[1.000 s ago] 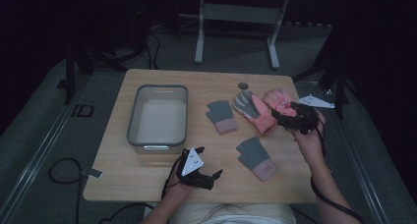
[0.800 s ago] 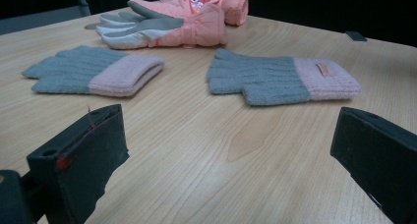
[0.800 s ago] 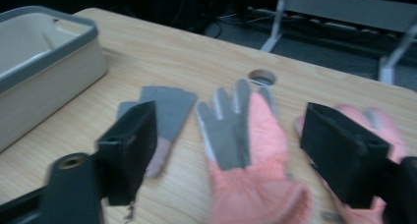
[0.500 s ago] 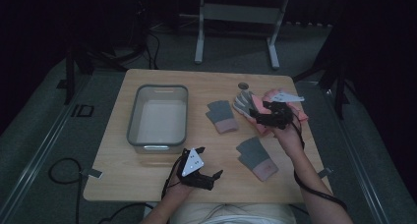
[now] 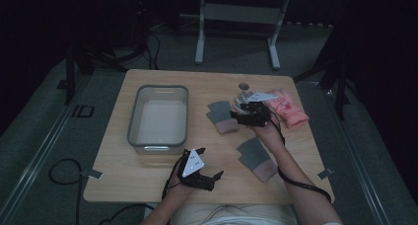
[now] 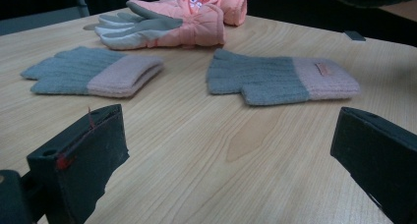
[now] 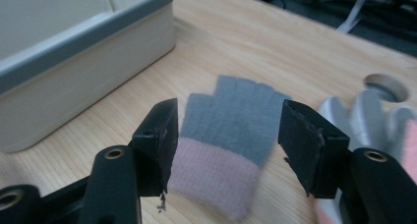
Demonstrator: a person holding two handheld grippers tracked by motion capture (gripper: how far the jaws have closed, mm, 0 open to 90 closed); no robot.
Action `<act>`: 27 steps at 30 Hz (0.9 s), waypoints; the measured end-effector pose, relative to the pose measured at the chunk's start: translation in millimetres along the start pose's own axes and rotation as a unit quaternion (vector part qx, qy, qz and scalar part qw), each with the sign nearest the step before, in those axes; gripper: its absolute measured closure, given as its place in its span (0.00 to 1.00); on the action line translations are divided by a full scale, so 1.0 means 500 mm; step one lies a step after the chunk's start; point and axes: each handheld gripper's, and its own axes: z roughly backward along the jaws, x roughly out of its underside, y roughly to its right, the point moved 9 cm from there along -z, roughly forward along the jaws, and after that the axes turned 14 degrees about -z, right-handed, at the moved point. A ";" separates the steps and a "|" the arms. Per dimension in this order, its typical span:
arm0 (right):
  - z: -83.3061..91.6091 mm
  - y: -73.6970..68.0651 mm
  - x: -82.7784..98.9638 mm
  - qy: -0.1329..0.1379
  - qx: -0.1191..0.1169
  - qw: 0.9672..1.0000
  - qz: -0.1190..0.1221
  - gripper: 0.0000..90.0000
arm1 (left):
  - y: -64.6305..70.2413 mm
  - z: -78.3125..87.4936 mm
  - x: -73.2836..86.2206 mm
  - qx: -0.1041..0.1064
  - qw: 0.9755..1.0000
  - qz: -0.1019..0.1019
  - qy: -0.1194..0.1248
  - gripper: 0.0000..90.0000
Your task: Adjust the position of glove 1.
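Observation:
Two grey knit gloves with pink cuffs lie flat on the wooden table (image 5: 207, 87): a far glove (image 5: 222, 117) (image 7: 231, 135) (image 6: 93, 74) and a near glove (image 5: 256, 158) (image 6: 280, 79). My right gripper (image 5: 236, 117) (image 7: 226, 121) hovers low over the far glove. Its jaws have just been closing and now stand half apart, on either side of the cuff without pressing on it. My left gripper (image 5: 213, 179) (image 6: 231, 121) rests near the table's front edge, wide open with only bare wood between its jaws.
A grey-rimmed plastic bin (image 5: 158, 89) (image 7: 74, 42) stands empty on the left half of the table. Pink padded gloves (image 5: 288, 106) (image 6: 187, 17) with grey and white fingers lie at the back right, beside a round hole (image 5: 243, 86) in the tabletop.
My right gripper has moved left from the pink padded gloves to the far grey glove, sinking lower, and its jaws have narrowed. The left gripper has stayed put.

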 end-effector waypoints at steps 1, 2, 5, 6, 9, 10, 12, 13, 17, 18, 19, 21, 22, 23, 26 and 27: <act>0.000 0.000 0.000 0.000 0.000 1.000 0.000 0.48 | 0.000 0.000 0.000 0.000 1.000 0.000 0.000 0.00; -0.009 -0.004 0.002 -0.007 -0.007 1.000 0.001 0.50 | 0.001 0.000 0.000 0.000 1.000 -0.001 0.001 0.00; -0.040 -0.006 0.011 -0.031 -0.006 0.999 0.004 0.58 | 0.000 0.000 0.000 0.000 1.000 -0.001 0.001 0.00; -0.046 -0.007 0.013 -0.037 -0.008 0.999 0.005 0.59 | 0.000 0.000 0.000 0.000 1.000 0.000 0.000 0.00; -0.069 -0.005 0.020 -0.055 -0.011 0.998 0.007 0.60 | 0.000 0.000 0.000 0.001 1.000 0.000 0.000 0.00; -0.077 -0.002 0.021 -0.060 -0.010 0.998 0.005 0.60 | 0.000 0.000 0.000 0.001 1.000 0.000 0.000 0.00; -0.092 0.004 0.022 -0.068 -0.013 0.998 0.001 0.63 | 0.001 0.000 0.000 0.000 1.000 -0.001 0.001 0.00; -0.092 0.004 0.022 -0.068 -0.013 0.998 0.001 0.63 | 0.001 0.000 0.000 0.000 1.000 -0.001 0.001 0.00; -0.128 0.013 0.022 -0.085 -0.001 0.996 0.015 0.66 | 0.001 0.000 -0.001 0.000 1.000 0.000 0.001 0.00; -0.134 0.015 0.023 -0.086 0.009 0.996 0.022 0.68 | 0.001 0.000 -0.001 0.000 1.000 0.000 0.001 0.00; -0.138 0.017 0.024 -0.088 0.014 0.996 0.028 0.70 | 0.001 0.000 -0.001 0.000 1.000 0.000 0.001 0.00; -0.150 0.019 0.026 -0.093 0.015 0.995 0.032 0.72 | 0.001 0.000 -0.001 0.000 1.000 0.000 0.002 0.00; -0.156 0.022 0.030 -0.100 0.017 0.994 0.033 0.72 | 0.001 0.001 -0.001 -0.001 1.000 0.000 0.002 0.00; -0.161 0.025 0.032 -0.105 0.015 0.994 0.032 0.74 | 0.001 0.002 -0.001 -0.004 1.000 -0.002 0.004 0.00; -0.174 0.031 0.042 -0.118 0.015 0.993 0.025 0.75 | 0.000 0.005 -0.003 -0.010 1.000 -0.008 0.010 0.00; -0.177 0.034 0.045 -0.122 0.015 0.992 0.022 0.76 | -0.002 0.005 -0.002 -0.011 1.000 -0.007 0.008 0.00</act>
